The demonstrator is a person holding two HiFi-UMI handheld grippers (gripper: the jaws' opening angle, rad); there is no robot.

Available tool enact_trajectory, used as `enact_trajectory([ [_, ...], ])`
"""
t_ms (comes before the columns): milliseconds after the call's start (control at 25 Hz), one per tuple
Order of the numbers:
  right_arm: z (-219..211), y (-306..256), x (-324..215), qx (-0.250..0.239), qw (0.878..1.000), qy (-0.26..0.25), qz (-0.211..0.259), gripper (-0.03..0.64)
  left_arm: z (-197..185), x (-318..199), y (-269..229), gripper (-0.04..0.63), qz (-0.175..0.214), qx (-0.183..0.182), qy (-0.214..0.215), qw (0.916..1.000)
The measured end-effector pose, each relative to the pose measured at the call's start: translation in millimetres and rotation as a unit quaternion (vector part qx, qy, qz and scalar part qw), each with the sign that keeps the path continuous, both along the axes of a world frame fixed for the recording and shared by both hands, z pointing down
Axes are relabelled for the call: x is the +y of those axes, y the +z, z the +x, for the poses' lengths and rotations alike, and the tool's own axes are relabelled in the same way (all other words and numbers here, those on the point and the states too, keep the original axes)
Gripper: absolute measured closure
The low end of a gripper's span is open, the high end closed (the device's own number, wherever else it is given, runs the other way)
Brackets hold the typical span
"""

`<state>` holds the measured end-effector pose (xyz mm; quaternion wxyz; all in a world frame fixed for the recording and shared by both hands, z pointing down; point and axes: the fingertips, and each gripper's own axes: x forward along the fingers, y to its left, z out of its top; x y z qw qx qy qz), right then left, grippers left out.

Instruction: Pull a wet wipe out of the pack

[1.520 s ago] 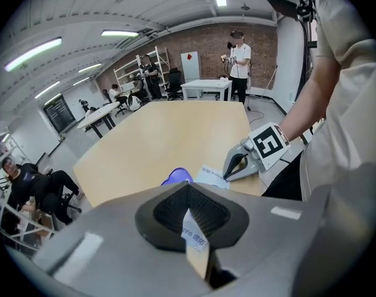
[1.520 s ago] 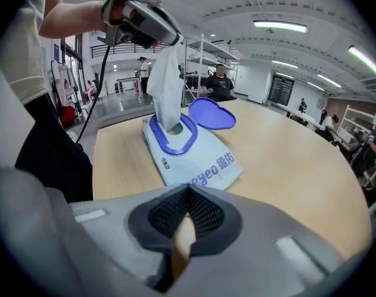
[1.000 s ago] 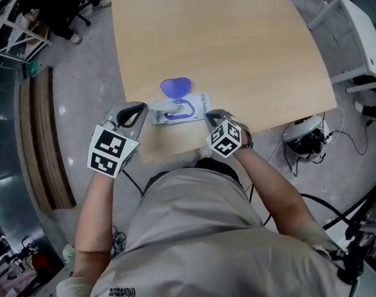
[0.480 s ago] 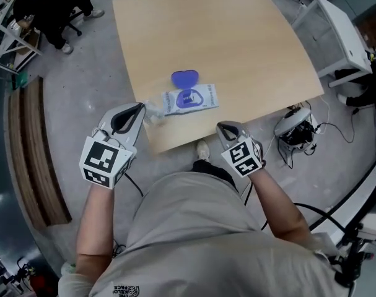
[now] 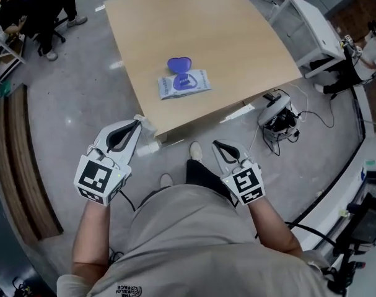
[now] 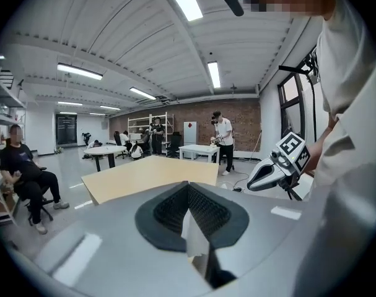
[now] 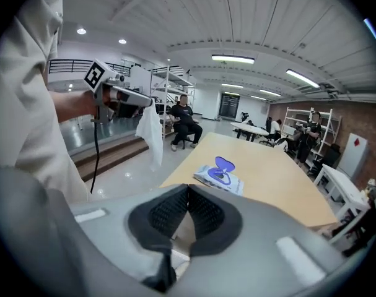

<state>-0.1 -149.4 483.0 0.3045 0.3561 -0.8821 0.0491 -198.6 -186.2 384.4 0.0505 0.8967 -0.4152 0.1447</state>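
My left gripper [image 5: 138, 121], jaws pinched together on a white wet wipe [image 6: 194, 234], hangs over the floor just off the near edge of the table [image 5: 225, 30]. My right gripper [image 5: 215, 144], jaws closed on nothing, hangs to its right. The wipes pack [image 5: 184, 83] lies well apart on the table, blue lid [image 5: 179, 64] flipped open on its far side.

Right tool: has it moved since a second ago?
Yes. The right tool has pulled back from the wipes pack, off the table edge, and is now over the floor.
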Motion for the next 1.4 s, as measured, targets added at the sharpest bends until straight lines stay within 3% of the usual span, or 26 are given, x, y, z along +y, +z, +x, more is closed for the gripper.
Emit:
enact_trajectory([
  [160, -7.7, -35.8, 47.9, -0.011, 1.000, -0.013, 0.017, 0.614, 7.0, 45.8, -13.0, 0.588, -0.001, 0.015, 0.002, 0.9999],
  [360, -6.7, -57.5, 68.1, -0.038, 0.999, -0.024, 0.031, 0.615, 24.2, 72.8, -15.0, 0.588, 0.006, 0.014, 0.006, 0.9999],
  [560, 25.3, -57.5, 100.2, -0.053, 0.997, -0.042, 0.039, 0.615, 66.4, 105.9, -10.2, 0.588, 0.015, 0.005, 0.012, 0.9998],
  [1040, 126.0, -62.0, 201.9, -0.086, 0.990, -0.101, 0.038, 0.615, 187.4, 230.2, -23.8, 0.588, 0.013, -0.003, -0.022, 0.9997],
  [1240, 130.6, -64.7, 252.5, -0.094, 0.989, -0.110, 0.037, 0.615, 192.7, 287.9, -30.6, 0.588, -0.013, -0.018, -0.036, 0.9991],
  [1400, 142.6, -66.9, 270.6, -0.101, 0.989, -0.100, 0.038, 0.615, 206.5, 310.7, -29.0, 0.588, -0.007, -0.018, -0.022, 0.9996],
])
